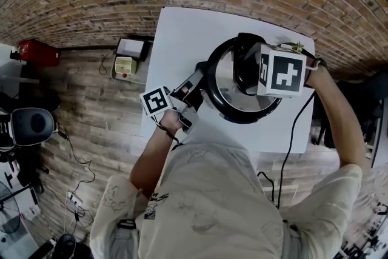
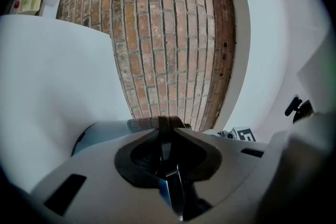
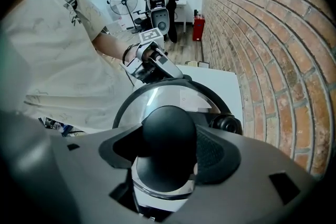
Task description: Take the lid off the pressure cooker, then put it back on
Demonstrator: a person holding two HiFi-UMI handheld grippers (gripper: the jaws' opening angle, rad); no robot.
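Text: none we can read | numbers: none | signs: just black-and-white square patterns on left marker cube [image 1: 156,100], right marker cube [image 1: 282,73]

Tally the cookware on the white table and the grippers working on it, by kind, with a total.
Pressure cooker: 1
Lid: 1
Grippers: 2 (left gripper, right gripper)
Total: 4
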